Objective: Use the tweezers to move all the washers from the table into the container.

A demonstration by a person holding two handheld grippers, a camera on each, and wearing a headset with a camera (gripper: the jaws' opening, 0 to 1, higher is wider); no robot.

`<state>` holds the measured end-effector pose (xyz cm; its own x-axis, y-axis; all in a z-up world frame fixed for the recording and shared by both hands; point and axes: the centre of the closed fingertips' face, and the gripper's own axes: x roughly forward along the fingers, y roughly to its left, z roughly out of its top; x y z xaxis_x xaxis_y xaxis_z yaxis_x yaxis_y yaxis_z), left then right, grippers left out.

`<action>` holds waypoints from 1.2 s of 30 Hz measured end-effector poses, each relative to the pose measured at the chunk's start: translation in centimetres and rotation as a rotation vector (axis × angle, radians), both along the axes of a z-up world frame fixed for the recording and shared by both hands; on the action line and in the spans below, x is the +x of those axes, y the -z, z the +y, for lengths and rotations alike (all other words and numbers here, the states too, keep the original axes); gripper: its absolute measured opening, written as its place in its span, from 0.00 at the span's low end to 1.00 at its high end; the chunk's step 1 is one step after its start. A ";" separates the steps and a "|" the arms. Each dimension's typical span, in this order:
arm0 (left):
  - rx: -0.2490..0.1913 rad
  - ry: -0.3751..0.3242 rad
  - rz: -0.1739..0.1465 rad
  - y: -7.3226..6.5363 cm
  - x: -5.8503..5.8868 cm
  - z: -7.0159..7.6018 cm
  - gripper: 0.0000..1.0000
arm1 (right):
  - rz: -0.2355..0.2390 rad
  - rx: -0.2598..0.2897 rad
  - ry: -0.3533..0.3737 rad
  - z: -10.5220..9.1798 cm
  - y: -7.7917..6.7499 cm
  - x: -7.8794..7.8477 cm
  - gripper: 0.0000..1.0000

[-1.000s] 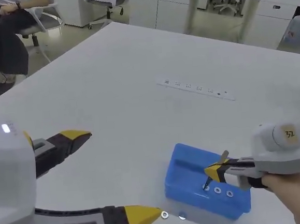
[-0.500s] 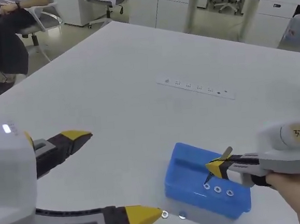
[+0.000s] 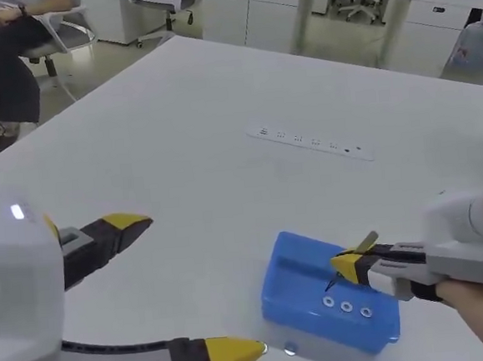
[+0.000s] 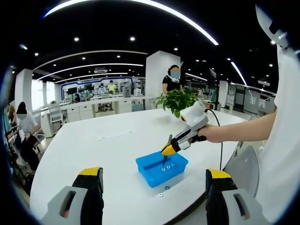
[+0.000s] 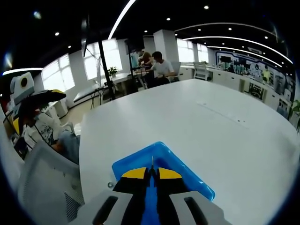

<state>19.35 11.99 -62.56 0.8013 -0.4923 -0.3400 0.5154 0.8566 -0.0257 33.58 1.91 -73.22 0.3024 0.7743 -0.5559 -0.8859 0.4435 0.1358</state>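
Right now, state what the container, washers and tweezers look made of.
Container: likely plastic, with an even saturated blue, smooth moulded walls and a slight sheen. Washers: probably metal, pale silvery rings, too small to confirm. Tweezers, in the right tongs: seemingly metal, a thin greyish strip.

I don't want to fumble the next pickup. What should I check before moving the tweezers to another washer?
1. Grip: ok; the right gripper is shut on the tweezers above the blue container.
2. Tips empty: cannot tell; too small to see.
3. Container contents settled: ok; three washers lie flat inside.
4. Table cleared: not ok; two table washers lie just in front of the container.
5. Approach clear: cannot tell; a jaw of the open left gripper sits beside them in the head view.
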 end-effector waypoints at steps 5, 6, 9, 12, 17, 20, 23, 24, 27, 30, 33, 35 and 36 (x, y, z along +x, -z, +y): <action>0.001 0.008 0.001 0.1 0.1 -0.2 0.92 | -0.010 0.022 -0.006 0.5 -1.1 -0.8 0.03; 0.002 0.010 0.001 0.2 0.1 -0.2 0.92 | -0.013 0.029 -0.010 0.6 -1.4 -1.0 0.03; 0.002 0.011 0.003 0.2 0.1 -0.2 0.92 | -0.016 0.037 -0.019 0.9 -1.8 -1.6 0.03; 0.001 0.014 0.004 0.3 0.1 -0.3 0.92 | -0.019 0.042 -0.022 1.0 -2.0 -1.8 0.03; 0.003 0.017 0.004 0.2 0.1 -0.4 0.92 | -0.019 0.054 -0.031 1.2 -2.4 -2.4 0.03; 0.004 0.019 0.004 0.2 0.0 -0.5 0.92 | -0.019 0.060 -0.031 1.1 -2.5 -2.5 0.03; 0.004 0.019 0.005 0.2 -0.1 -0.5 0.92 | -0.019 0.067 -0.032 1.1 -2.6 -2.8 0.03; 0.004 0.019 0.005 0.2 -0.1 -0.5 0.92 | -0.019 0.069 -0.033 1.1 -2.7 -3.0 0.03; 0.005 0.016 0.005 0.2 -0.1 -0.4 0.92 | -0.013 0.076 -0.041 1.2 -2.7 -3.7 0.03; 0.004 0.015 0.004 0.2 -0.1 -0.4 0.92 | -0.006 0.088 -0.054 1.5 -2.7 -4.1 0.03; 0.005 0.017 0.005 0.2 -0.1 -0.5 0.92 | 0.002 0.097 -0.073 2.0 -2.6 -4.8 0.03; 0.005 0.020 0.004 0.3 -0.1 -0.5 0.92 | 0.012 0.098 -0.090 2.2 -2.3 -5.3 0.03; 0.006 0.021 0.004 0.3 -0.1 -0.5 0.92 | 0.012 0.096 -0.093 2.3 -2.3 -5.4 0.03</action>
<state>19.24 11.47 -62.84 0.7896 -0.5070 -0.3457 0.5332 0.8457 -0.0227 28.18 4.19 -70.96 0.2200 0.8486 -0.4811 -0.9208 0.3435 0.1848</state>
